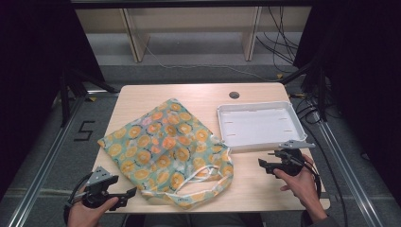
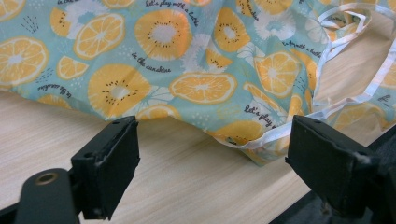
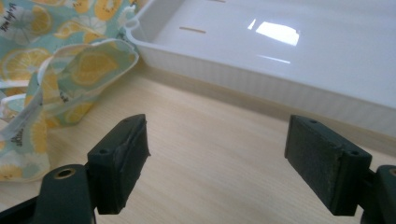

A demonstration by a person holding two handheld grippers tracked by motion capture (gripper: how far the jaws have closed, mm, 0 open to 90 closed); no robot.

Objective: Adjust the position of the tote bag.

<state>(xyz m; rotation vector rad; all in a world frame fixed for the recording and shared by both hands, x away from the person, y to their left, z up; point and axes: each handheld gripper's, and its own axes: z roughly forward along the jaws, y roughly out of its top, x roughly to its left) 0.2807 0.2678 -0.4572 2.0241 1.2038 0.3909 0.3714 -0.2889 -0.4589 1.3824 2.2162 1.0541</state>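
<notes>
Left gripper (image 1: 124, 195) at near table (image 1: 255, 189) edge, jaws spread wide, nothing between, close to bag (image 1: 163, 149) hem. Right gripper (image 1: 267, 165) released too, beside white tray (image 1: 259, 125). Bag lies flat, mid-left on table, touches tray corner.

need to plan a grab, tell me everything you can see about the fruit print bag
The bag is thin, soft-looking fabric, light teal with orange citrus slices and small dark script. It lies flat and rumpled on the wooden table, turned cornerwise, left of the white tray. Its white-edged handles loop toward the near edge. Neither gripper touches it.
</notes>
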